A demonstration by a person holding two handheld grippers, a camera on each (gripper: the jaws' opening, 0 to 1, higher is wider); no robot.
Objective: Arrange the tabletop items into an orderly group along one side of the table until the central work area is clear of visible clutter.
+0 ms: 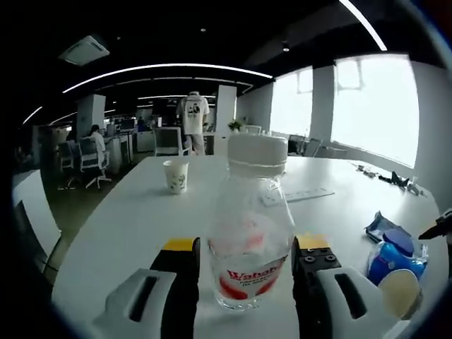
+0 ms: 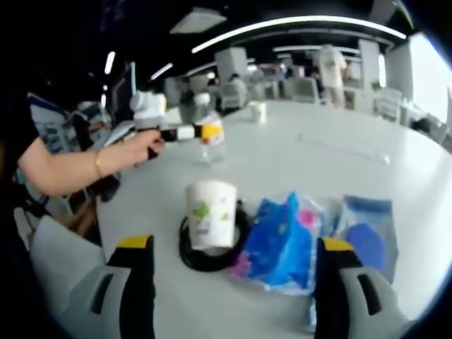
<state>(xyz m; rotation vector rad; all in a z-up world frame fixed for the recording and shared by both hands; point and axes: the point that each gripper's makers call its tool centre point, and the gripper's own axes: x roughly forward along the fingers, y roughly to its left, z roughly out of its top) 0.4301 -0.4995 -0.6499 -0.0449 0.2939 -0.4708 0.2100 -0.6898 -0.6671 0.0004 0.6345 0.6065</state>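
Note:
A clear water bottle (image 1: pixel 251 240) with a white cap and red label stands on the white table (image 1: pixel 127 233) deep between the jaws of my left gripper (image 1: pixel 246 246). The jaws flank it closely, the right one touching and a thin gap on the left. The right gripper view has that gripper (image 2: pixel 201 132) beside the bottle (image 2: pixel 210 138), held by a person's hand. My right gripper (image 2: pixel 235 244) is open just short of a paper cup (image 2: pixel 210 212) standing inside a black ring (image 2: pixel 189 260). Blue packets (image 2: pixel 282 240) lie to the cup's right.
A second paper cup (image 1: pixel 176 175) stands farther down the table, also seen as the far cup (image 2: pixel 258 111). A flat white strip (image 1: pixel 296 195) and small dark items (image 1: pixel 395 180) lie toward the window side. The blue packets (image 1: pixel 392 254) lie at right. Office chairs and people are beyond the table.

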